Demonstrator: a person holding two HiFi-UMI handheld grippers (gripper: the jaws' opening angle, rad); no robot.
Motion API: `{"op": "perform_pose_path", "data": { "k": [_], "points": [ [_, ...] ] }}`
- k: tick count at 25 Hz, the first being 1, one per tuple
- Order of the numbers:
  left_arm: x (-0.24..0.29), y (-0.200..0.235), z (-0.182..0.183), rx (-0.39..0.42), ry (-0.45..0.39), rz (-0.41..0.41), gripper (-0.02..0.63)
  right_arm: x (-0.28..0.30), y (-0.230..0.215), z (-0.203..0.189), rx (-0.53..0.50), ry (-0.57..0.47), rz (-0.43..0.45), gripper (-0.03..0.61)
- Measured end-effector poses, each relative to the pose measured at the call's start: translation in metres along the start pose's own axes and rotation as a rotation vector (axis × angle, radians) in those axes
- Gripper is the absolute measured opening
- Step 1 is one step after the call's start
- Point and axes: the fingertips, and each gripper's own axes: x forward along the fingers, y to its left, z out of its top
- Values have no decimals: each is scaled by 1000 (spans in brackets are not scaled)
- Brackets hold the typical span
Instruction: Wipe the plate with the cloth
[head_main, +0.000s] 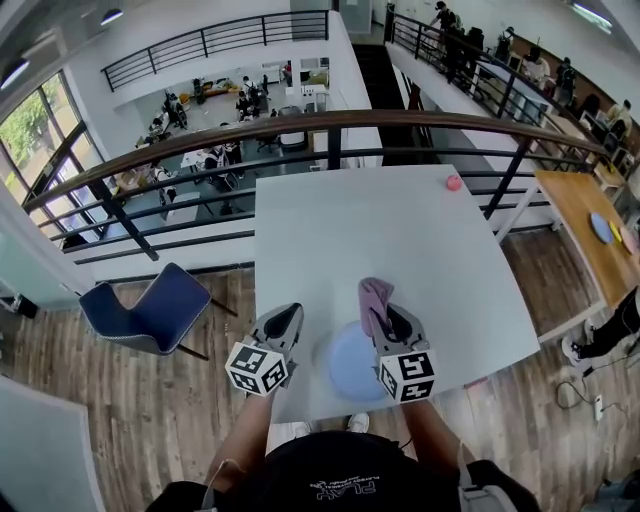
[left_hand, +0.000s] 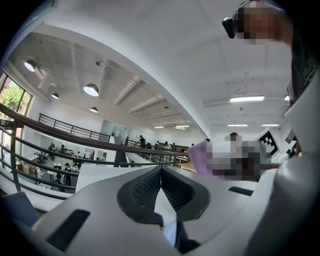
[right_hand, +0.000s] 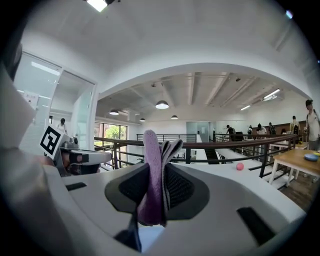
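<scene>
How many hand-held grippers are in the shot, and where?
2. The left hand-held gripper is shut and empty, left of the plate; the right hand-held gripper, by the plate's right edge, is shut on the cloth.

Left gripper (head_main: 287, 314), fingers together; right gripper (head_main: 388, 318), fingers tight on cloth (head_main: 373, 294).

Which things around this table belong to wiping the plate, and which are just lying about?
For the job:
- plate, at the table's near edge
- cloth, pinched in the right gripper
- left gripper, shut and empty, beside the plate

Lying about:
- pink ball, at the table's far right corner
- blue chair, on the floor to the left
</scene>
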Motion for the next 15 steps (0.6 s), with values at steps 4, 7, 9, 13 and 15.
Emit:
{"op": "perform_pose_path", "data": {
  "k": [4,7,9,13,15],
  "points": [
    [1,-4,3,22,-5,-6,12,-1,-1,-2,-5,5,0,101],
    [2,-2,2,46,-2,-3,12,-1,1,-5,1,-1,8,101],
    [1,-1,1,47,-1,-4,12,-1,3,-6,2,-11,12,101],
    [3,-5,4,48,6,-8,12,-2,3,-3,-6,-14,17,101],
    [5,-6,4,48,9,-9,12,-1,2,-1,-8,-14,18,101]
  ]
}}
